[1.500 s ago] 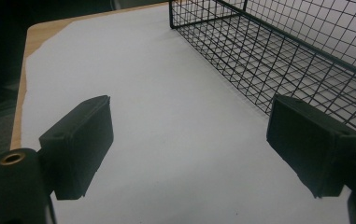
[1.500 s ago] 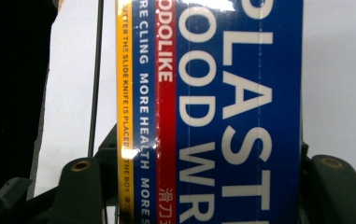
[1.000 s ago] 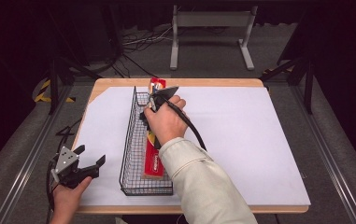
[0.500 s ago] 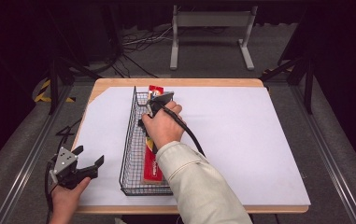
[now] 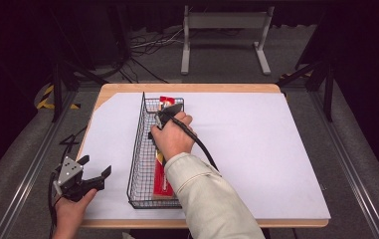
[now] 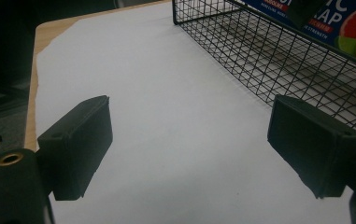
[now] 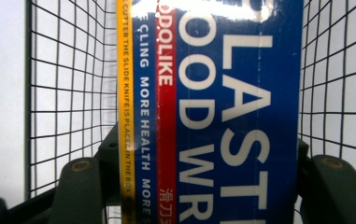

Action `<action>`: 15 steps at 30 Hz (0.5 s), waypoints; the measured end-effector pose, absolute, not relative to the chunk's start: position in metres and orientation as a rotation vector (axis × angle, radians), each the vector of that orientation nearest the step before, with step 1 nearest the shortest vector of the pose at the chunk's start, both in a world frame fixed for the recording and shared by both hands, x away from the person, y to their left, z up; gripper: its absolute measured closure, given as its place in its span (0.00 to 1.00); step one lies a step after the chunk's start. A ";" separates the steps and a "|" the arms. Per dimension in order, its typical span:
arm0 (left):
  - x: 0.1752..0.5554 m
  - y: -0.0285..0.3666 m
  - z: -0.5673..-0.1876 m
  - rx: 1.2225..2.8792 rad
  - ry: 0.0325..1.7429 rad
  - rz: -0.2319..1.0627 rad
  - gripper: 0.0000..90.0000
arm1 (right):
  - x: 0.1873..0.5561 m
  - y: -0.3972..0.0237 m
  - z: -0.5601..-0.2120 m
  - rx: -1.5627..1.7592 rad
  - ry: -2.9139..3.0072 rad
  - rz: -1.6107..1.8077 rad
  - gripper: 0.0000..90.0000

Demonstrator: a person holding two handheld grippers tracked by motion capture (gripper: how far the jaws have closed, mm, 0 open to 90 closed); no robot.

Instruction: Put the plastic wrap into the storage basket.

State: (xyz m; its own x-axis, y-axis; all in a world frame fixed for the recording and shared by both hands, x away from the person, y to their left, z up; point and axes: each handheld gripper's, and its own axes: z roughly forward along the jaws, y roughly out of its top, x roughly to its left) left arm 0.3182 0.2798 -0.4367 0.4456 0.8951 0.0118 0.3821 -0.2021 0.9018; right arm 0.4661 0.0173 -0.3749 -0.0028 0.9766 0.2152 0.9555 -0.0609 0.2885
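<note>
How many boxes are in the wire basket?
1. A long plastic wrap box lies lengthwise in the black wire basket. The right gripper has its jaws on either side of it. The person's hand and sleeve cover part of the basket, so something small could be hidden.

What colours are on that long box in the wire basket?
Mainly blue with white lettering, plus red and yellow stripes on the box; the right gripper view shows it best.

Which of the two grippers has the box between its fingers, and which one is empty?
The right gripper, inside the wire basket, has the plastic wrap box between its fingers. The left gripper is open over bare white paper.
</note>
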 end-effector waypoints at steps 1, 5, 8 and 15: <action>0.318 0.280 -0.437 1.783 1.094 0.705 0.16 | 0.466 0.018 -0.375 2.177 2.114 0.553 0.44; 0.318 0.280 -0.437 1.782 1.095 0.704 0.16 | 0.467 0.019 -0.380 2.169 2.120 0.522 0.44; 0.318 0.281 -0.437 1.779 1.106 0.701 0.16 | 0.468 0.019 -0.382 2.184 2.117 0.517 0.44; 0.319 0.282 -0.437 1.782 1.106 0.701 0.16 | 0.469 0.023 -0.387 2.180 2.123 0.494 0.43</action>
State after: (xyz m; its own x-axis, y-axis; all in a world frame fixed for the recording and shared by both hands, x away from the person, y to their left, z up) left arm 0.3185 0.2815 -0.4370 0.4397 0.8981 0.0070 0.3896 -0.1978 0.8995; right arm 0.4688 0.0227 -0.3871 0.0010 0.9825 0.1863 0.9637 -0.0506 0.2620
